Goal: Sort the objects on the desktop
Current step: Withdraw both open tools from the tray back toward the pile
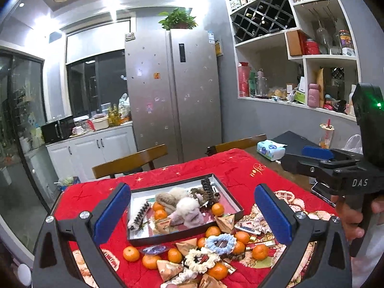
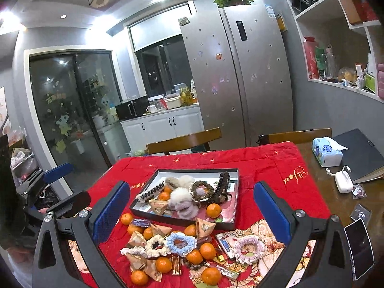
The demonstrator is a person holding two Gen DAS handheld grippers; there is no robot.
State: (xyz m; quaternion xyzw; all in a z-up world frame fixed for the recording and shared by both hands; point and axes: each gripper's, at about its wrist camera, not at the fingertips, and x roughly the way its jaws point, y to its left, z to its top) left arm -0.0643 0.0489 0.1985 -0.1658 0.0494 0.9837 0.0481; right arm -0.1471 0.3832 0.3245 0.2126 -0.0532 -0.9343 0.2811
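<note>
Hovering with jaws apart and empty, the left gripper and right gripper should be lowered onto 1 crocheted blue scrunchie near the shallow black rectangular tray's near edge, mandarins avoided

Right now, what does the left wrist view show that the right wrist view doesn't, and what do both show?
Only the left wrist view shows the bubble tea cup and the hand holding the right tongs. Only the right wrist view shows the white earbud case and the phone. Both show the tray of hair accessories, the blue scrunchie, the tangerines and the tissue pack.
</note>
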